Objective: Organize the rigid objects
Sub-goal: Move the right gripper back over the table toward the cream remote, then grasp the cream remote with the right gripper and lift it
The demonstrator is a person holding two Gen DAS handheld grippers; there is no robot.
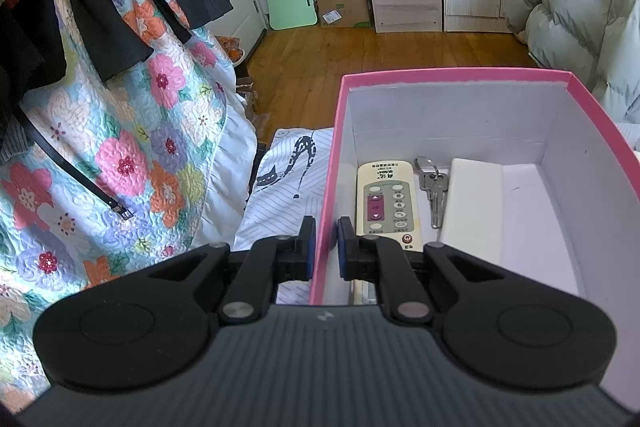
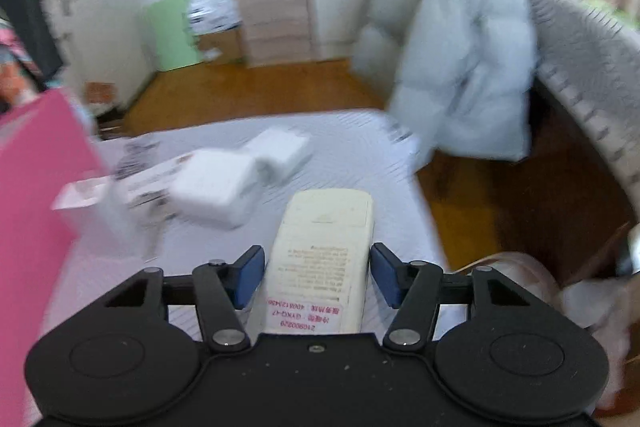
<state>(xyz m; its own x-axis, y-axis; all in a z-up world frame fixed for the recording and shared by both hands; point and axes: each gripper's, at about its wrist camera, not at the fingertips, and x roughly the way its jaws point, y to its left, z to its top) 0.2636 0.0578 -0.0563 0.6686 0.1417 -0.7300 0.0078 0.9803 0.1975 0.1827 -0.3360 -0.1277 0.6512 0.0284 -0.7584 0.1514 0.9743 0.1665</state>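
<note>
Your left gripper (image 1: 326,247) is pinching the near left wall of the pink box (image 1: 456,74). One blue pad (image 1: 311,241) sits outside the wall and the other sits inside, and both press on it.

Inside the box, three things lie side by side on the white floor. A cream remote control (image 1: 387,205) with a pink button panel is on the left, buttons up. Just to its right are keys (image 1: 434,193) on a metal ring. Next to the keys is a flat white block (image 1: 474,207). The right half of the box floor is bare. The box sits on a striped sheet with cat pictures (image 1: 288,183). A flowered quilt (image 1: 120,147) hangs to the left.

Your right gripper (image 2: 317,273) is spread wide. A second remote, a cream remote control lying face down (image 2: 326,247), lies between the fingers with its label side up. Both blue pads (image 2: 250,275) stand a little apart from its sides, so nothing is squeezed. This remote rests on the striped sheet.

The right wrist view is blurry. Further along the sheet you can see two white chargers (image 2: 218,187), one right behind the other. A small clear box (image 2: 82,195) sits to their left, near the pink box. A pale puffy coat (image 2: 460,59) hangs past the bed.
</note>
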